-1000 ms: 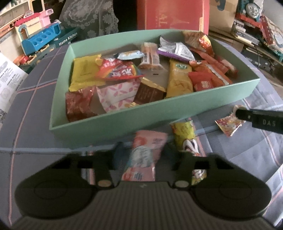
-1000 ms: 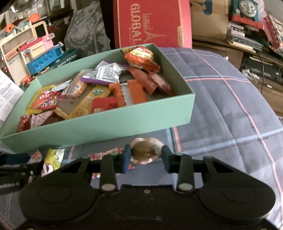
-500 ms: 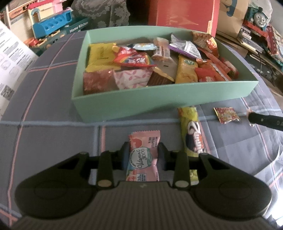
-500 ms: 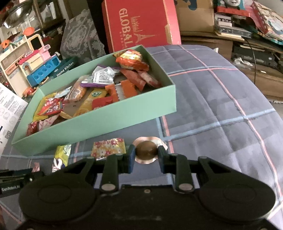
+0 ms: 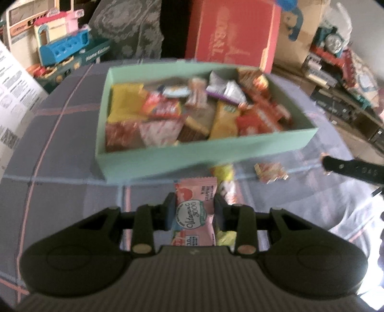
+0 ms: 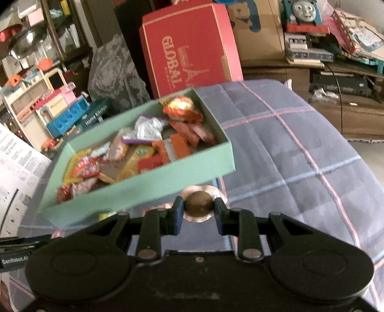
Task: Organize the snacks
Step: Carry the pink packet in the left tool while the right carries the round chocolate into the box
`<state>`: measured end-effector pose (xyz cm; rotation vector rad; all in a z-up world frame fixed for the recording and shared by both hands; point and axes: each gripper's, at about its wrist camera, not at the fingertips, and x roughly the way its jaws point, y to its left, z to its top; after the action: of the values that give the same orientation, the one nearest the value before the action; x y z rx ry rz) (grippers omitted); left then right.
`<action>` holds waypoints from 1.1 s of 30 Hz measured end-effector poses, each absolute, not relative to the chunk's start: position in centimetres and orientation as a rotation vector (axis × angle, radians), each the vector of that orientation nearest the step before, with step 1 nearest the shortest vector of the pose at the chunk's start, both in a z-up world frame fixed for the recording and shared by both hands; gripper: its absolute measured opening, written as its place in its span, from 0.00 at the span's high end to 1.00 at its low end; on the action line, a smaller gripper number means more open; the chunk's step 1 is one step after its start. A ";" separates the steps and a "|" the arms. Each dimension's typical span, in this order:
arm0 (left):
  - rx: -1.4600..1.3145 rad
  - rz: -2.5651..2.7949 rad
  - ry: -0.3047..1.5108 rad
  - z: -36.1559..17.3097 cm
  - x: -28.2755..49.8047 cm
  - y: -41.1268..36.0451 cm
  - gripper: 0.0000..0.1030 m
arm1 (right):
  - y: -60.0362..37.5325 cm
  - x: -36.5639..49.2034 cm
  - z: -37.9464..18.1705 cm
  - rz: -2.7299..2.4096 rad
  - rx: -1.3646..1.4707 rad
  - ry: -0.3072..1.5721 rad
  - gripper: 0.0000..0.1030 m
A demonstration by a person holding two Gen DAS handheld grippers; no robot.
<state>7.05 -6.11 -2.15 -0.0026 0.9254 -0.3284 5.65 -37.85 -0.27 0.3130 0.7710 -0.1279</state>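
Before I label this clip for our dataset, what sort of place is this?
Most likely a cluttered room in a home, perhaps a playroom or storage corner. A toy kitchen set and a toy train sit among stacked cardboard boxes, and the snack box rests on a plaid quilt.

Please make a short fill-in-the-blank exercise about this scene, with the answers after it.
1. The left gripper is shut on a ___ packet.
2. The right gripper is shut on a round ___ sweet.
3. Most snacks lie inside the ___ box.

Answers: pink; brown; green
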 end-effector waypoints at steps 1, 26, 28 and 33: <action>-0.008 -0.335 0.915 -1.6 7.3 -6.3 0.68 | -37.9 5.8 0.1 -0.123 0.316 0.761 0.74; 0.015 -0.314 0.924 -2.0 21.8 -12.4 0.36 | -39.6 14.9 0.8 -0.127 0.341 0.745 0.70; 0.010 -0.289 0.901 -2.0 21.8 -12.3 0.13 | -39.4 14.7 0.9 -0.132 0.336 0.730 0.56; 0.006 -0.261 0.907 -2.3 21.3 -11.7 0.03 | -38.9 13.8 1.3 -0.141 0.335 0.682 0.14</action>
<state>21.33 -11.68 -2.25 0.0063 0.9075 -0.2614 13.78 -38.91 1.31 0.3354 0.6817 -0.1413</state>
